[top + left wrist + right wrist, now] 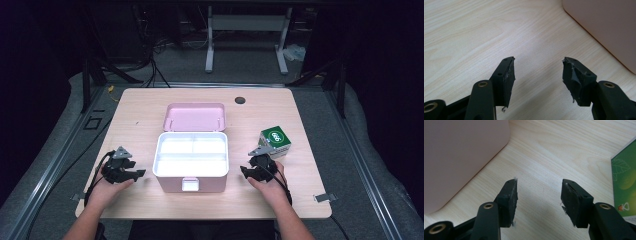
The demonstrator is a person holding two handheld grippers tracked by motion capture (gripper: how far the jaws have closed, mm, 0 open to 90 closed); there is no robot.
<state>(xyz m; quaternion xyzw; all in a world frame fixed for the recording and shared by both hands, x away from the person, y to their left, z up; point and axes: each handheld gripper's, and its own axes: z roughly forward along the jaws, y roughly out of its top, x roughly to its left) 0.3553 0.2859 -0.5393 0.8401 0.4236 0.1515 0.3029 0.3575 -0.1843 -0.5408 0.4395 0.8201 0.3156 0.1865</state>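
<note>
A pink box (191,160) stands open in the middle of the wooden table (145,107), its lid (195,117) tipped back and its white compartments bare. A green and white carton (275,141) sits to the right of it. My left gripper (131,172) rests low on the table left of the box, jaws open with only wood between them (537,72); the box's pink wall (604,27) is at the upper right there. My right gripper (251,171) is right of the box, just in front of the carton, open and empty (539,192). The carton's green face (625,182) is at the right edge.
A dark round hole (240,100) marks the table's far right part. Beyond the table stand a white metal frame (247,30) and loose cables on the floor. Small clips sit at the front corners (322,198).
</note>
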